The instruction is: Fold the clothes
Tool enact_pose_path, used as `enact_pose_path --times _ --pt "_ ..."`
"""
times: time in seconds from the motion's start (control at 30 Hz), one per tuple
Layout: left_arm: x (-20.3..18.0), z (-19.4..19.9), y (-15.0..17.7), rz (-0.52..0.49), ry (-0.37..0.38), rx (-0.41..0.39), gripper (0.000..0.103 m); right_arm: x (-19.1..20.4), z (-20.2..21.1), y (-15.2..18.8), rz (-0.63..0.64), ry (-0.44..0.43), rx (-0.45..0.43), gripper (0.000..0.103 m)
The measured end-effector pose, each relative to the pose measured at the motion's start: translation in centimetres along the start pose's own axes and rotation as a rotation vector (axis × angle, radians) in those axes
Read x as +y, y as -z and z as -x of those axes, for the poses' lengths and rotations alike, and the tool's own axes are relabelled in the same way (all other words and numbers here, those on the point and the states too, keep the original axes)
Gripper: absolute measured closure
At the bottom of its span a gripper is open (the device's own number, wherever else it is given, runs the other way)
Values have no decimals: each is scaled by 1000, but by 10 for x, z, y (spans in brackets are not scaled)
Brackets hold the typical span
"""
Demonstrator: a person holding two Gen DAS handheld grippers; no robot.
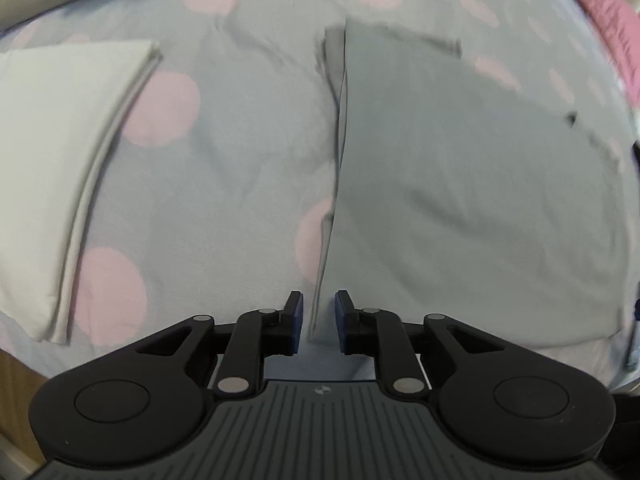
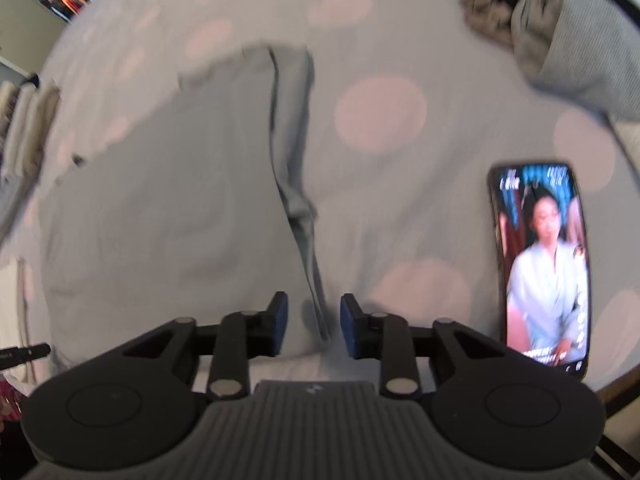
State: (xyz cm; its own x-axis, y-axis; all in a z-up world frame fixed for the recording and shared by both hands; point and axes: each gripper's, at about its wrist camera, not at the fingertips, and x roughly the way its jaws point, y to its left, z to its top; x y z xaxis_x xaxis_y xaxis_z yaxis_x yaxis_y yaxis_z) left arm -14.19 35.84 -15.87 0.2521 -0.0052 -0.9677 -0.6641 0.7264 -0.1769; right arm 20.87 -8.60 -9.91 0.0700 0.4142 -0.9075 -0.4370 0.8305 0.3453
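Reading for labels turns up little: only blurred, unreadable characters on the lit phone [image 2: 542, 268] lying just right of the right claw [image 2: 314, 326], and a small emblem on each claw body, too small to make out

Left of the left claw [image 1: 318, 320] lies a folded white cloth [image 1: 52, 168] on the bed sheet [image 1: 224, 128], grey with pink dots, with open sheet between it and the claw. Ahead and to the right of this claw spreads the folded grey garment [image 1: 460, 200]; its left edge runs straight down into the gap between the pads. The left claw is slightly spread, pads clear of the cloth edge. A pink fabric [image 1: 608, 20] sits far right, near the bed's edge

The right claw is spread wider, and the garment's right folded edge [image 2: 298, 200] passes between its pads without being pinched. Ahead right, a heap of grey clothing [image 2: 560, 52] crowds the far corner
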Motion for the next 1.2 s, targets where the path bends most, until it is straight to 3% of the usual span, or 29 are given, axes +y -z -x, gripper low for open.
enact_pose_path --times 0.1,0.23,0.33,0.53,0.87,1.2 --pt "-7 13 -22 -2 40 -43 85 3 2 -22 6 -31 -30 60" --pt "-19 19 -57 -41 24 -138 78 17 -11 -57 27 -35 -83 50" --pt "-22 13 -74 -57 11 -184 78 20 -26 -73 9 -41 -105 49" --pt "-20 -10 -77 -65 14 -173 78 18 -58 -94 4 -61 -104 51" --pt "-35 -19 -88 -95 49 -186 78 -1 -89 -98 -58 -168 -55 89" --pt "-34 2 -86 -88 55 -253 78 32 -45 -98 -38 -277 -68 91"
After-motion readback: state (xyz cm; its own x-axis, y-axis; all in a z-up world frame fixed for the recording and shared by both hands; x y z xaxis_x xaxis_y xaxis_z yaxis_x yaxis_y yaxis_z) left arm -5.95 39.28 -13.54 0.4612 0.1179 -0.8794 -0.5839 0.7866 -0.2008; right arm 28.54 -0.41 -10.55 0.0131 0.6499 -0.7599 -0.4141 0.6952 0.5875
